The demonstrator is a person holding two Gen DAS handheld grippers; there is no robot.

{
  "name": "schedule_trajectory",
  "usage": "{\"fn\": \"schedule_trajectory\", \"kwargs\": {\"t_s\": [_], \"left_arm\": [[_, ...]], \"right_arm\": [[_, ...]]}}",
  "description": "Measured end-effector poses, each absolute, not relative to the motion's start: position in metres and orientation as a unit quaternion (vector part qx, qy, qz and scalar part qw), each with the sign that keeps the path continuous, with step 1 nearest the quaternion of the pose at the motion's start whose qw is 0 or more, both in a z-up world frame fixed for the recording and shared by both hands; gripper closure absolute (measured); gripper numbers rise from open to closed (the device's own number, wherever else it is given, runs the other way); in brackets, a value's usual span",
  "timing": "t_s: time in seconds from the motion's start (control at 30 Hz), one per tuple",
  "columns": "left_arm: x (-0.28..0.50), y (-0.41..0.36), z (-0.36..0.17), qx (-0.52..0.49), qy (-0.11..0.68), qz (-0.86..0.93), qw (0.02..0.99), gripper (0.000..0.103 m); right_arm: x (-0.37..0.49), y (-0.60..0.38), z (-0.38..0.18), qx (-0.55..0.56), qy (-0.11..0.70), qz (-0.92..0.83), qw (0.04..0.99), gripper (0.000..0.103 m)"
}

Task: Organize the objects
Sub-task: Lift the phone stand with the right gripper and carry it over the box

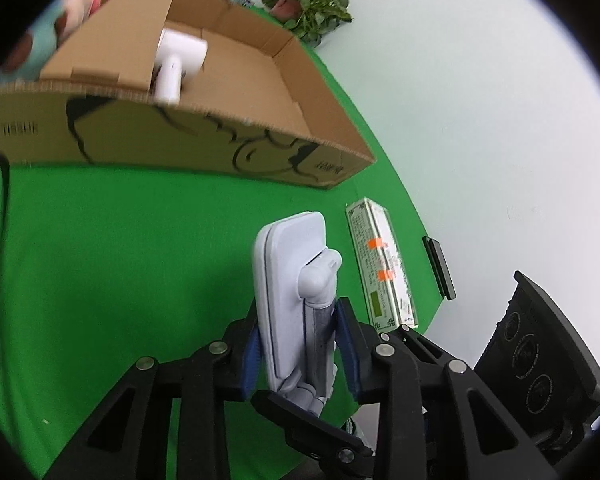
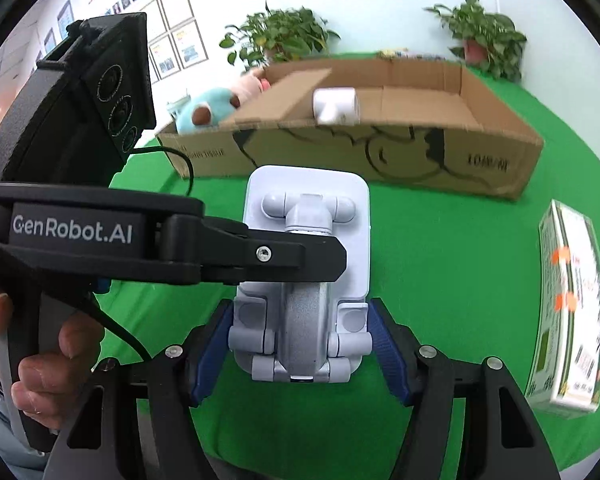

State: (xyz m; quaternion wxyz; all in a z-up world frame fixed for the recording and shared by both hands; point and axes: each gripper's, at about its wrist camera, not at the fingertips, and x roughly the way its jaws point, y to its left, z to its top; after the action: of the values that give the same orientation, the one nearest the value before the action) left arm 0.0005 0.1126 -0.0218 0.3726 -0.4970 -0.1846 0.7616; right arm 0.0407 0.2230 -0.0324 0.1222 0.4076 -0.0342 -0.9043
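Jaws of both grippers clench one folded pale-grey phone stand (image 2: 306,280) with hinged joints.

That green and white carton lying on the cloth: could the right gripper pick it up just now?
Probably not: the right gripper already has its jaws around the white phone stand. The carton itself lies unobstructed.

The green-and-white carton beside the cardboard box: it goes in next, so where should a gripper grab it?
Grip the green-and-white carton across its narrow width near the middle, coming from above. It lies flat on the green cloth with both long sides free, clear of the cardboard box.
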Motion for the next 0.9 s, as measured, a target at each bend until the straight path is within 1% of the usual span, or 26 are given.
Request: {"fn": "schedule_trajectory", "kwargs": {"t_s": [0.2, 0.37, 0.53, 0.73, 0.9], "left_arm": [[-0.010, 0.110, 0.023, -0.458, -0.158, 0.790, 0.376, 0.071], [-0.040, 0.119, 0.063, -0.427, -0.141, 0.807, 0.383, 0.071], [-0.075, 0.125, 0.090, -0.426, -0.136, 0.806, 0.388, 0.071], [-0.134, 0.131, 0.091, -0.467, -0.155, 0.787, 0.372, 0.072], [-0.164, 0.138, 0.062, -0.509, -0.158, 0.770, 0.350, 0.072]], "right_arm": [[0.012, 0.223, 0.004, 0.365, -0.034, -0.922, 0.122, 0.040], [-0.009, 0.228, 0.039, 0.334, -0.035, -0.935, 0.117, 0.040], [-0.050, 0.237, 0.067, 0.320, -0.034, -0.940, 0.115, 0.040], [-0.120, 0.253, 0.079, 0.369, -0.054, -0.919, 0.126, 0.040], [-0.157, 0.265, 0.057, 0.411, -0.084, -0.896, 0.143, 0.040]]}}
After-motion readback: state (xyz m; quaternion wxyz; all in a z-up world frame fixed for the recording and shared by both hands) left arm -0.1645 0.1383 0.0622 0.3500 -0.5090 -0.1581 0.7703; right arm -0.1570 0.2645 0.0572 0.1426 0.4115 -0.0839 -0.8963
